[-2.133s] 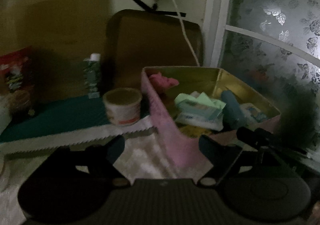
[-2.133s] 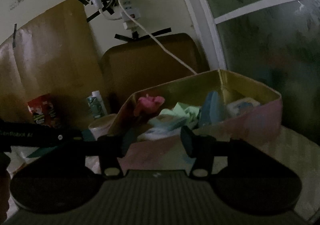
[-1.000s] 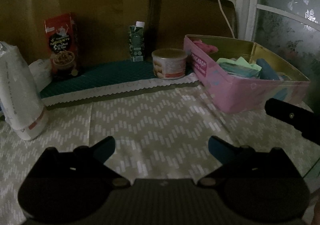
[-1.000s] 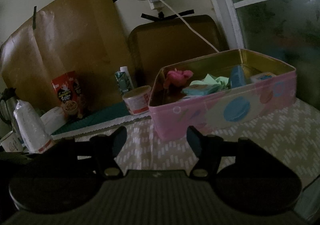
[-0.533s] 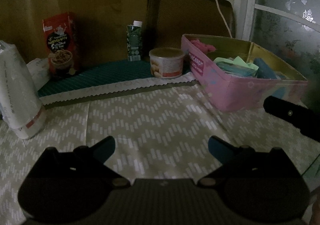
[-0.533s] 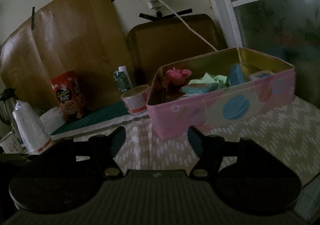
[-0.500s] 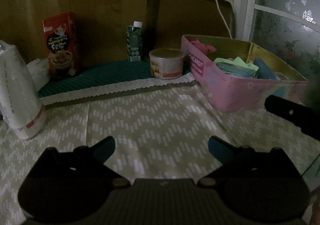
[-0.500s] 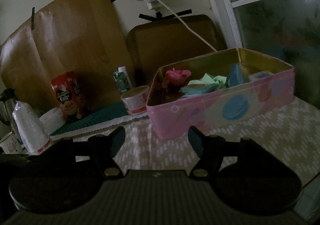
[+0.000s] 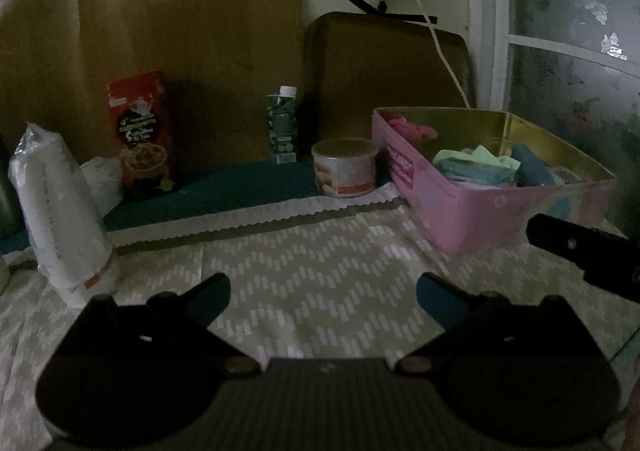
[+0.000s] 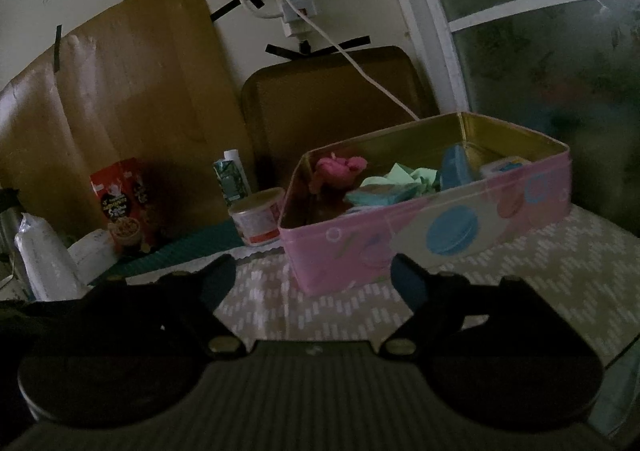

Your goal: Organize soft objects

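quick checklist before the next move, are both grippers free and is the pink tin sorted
1. Left gripper empty, jaws apart: ok.
2. Right gripper empty; its jaws have just been opening, nothing between them: ok.
3. Pink tin upright on the tablecloth, lid off: ok.
4. Soft items in the tin, pink plush, green cloth: ok.
5. Loose soft items left on the tablecloth: none seen between the grippers and the tin; ok.
6. Whether the tin has room left: cannot tell.

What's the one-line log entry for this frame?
left claw: open, empty | right claw: open, empty, just widened | pink tin: on table, soft items inside | table in front: no loose soft items visible
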Action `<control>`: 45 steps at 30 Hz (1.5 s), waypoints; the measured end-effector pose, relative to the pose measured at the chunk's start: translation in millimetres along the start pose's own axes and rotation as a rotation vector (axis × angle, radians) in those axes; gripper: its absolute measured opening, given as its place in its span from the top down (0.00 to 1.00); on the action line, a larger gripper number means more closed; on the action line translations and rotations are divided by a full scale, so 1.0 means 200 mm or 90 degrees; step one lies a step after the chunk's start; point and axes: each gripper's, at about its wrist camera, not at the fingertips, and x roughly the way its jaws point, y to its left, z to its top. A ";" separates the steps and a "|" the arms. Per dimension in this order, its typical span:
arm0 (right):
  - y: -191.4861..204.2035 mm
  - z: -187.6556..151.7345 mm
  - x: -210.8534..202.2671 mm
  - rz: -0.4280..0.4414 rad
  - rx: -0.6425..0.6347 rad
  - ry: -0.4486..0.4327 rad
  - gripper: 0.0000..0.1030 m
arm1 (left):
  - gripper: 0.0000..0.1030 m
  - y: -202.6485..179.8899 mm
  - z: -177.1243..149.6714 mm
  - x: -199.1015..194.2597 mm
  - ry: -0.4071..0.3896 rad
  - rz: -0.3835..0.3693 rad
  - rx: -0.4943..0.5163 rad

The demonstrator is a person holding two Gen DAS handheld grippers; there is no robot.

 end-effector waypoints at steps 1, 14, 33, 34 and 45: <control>0.00 0.00 0.00 0.000 0.000 0.001 0.15 | 0.00 0.00 0.00 0.00 0.001 0.004 -0.002; 0.01 -0.01 -0.02 0.000 -0.001 0.000 0.15 | 0.00 0.00 0.00 0.00 0.009 0.015 -0.008; 0.01 -0.01 -0.04 0.004 -0.004 -0.002 0.14 | 0.00 0.01 0.01 -0.02 0.006 0.037 -0.012; 0.01 -0.01 -0.04 0.004 -0.004 -0.002 0.14 | 0.00 0.01 0.01 -0.02 0.005 0.041 -0.009; 0.01 -0.02 -0.04 0.005 -0.003 -0.001 0.14 | 0.00 -0.02 0.00 -0.02 0.006 0.055 0.006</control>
